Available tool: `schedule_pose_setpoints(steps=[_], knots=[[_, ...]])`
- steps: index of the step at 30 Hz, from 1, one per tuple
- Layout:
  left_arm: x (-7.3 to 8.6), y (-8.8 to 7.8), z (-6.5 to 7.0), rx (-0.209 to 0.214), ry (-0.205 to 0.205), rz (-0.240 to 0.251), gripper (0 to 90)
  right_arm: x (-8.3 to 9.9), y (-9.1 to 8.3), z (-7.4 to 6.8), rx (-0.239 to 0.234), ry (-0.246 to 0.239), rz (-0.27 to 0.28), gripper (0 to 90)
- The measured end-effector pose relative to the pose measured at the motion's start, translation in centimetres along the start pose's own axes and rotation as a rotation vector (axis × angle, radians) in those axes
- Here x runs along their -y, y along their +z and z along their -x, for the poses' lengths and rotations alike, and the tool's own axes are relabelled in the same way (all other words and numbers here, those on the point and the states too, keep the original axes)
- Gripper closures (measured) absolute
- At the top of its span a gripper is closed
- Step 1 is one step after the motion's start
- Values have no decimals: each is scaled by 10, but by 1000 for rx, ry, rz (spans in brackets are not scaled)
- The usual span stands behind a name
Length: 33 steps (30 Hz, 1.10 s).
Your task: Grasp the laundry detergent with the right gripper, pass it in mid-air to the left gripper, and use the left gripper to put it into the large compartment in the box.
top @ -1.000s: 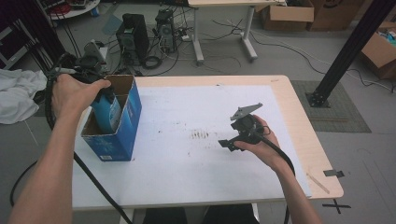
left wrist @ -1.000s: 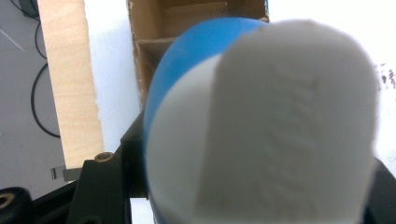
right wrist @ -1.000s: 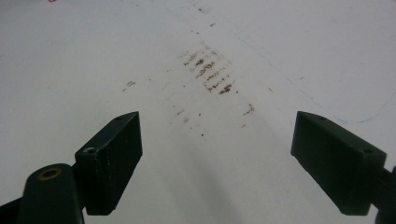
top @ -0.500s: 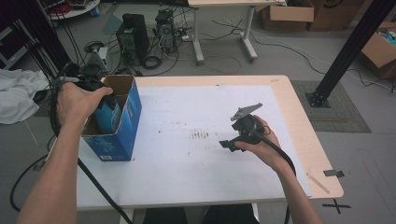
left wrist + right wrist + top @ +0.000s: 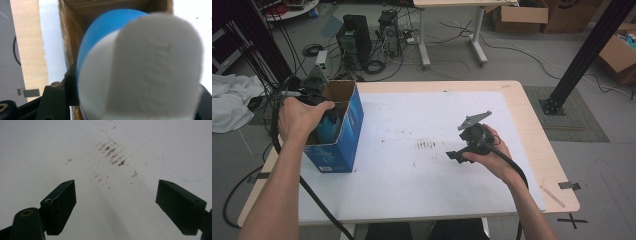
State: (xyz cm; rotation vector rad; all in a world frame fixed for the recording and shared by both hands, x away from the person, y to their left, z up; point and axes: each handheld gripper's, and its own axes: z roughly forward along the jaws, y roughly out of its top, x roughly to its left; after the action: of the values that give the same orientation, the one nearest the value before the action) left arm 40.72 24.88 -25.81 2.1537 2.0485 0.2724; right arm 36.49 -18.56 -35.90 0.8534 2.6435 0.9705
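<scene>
Left claw (image 5: 140,105) pinches a blue-and-white object (image 5: 140,65) inside the box (image 5: 343,131); right claw (image 5: 115,207) spread.

blue box (image 5: 341,135), blue-and-white bottle (image 5: 140,67), white brown-smudged table cover (image 5: 422,170)

lab/workshop | computer towers (image 5: 356,37) | floor cables (image 5: 522,50) | cardboard boxes (image 5: 519,15)

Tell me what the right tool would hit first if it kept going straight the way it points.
Probably the white table sheet itself. The right tool, jaws wide apart, points down at bare sheet near the brown smudges; nothing stands in its line, though depth is hard to judge.
</scene>
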Motion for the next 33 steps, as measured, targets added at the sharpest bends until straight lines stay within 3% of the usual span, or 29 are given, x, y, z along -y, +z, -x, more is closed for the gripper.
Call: schedule_pose_setpoints(steps=[23,33], knots=[[8,35,4,-15,-23,-36,389,8,1,1,1,11,-6,165],[8,36,4,-15,-13,-42,388,10,1,1,3,16,-8,165]])
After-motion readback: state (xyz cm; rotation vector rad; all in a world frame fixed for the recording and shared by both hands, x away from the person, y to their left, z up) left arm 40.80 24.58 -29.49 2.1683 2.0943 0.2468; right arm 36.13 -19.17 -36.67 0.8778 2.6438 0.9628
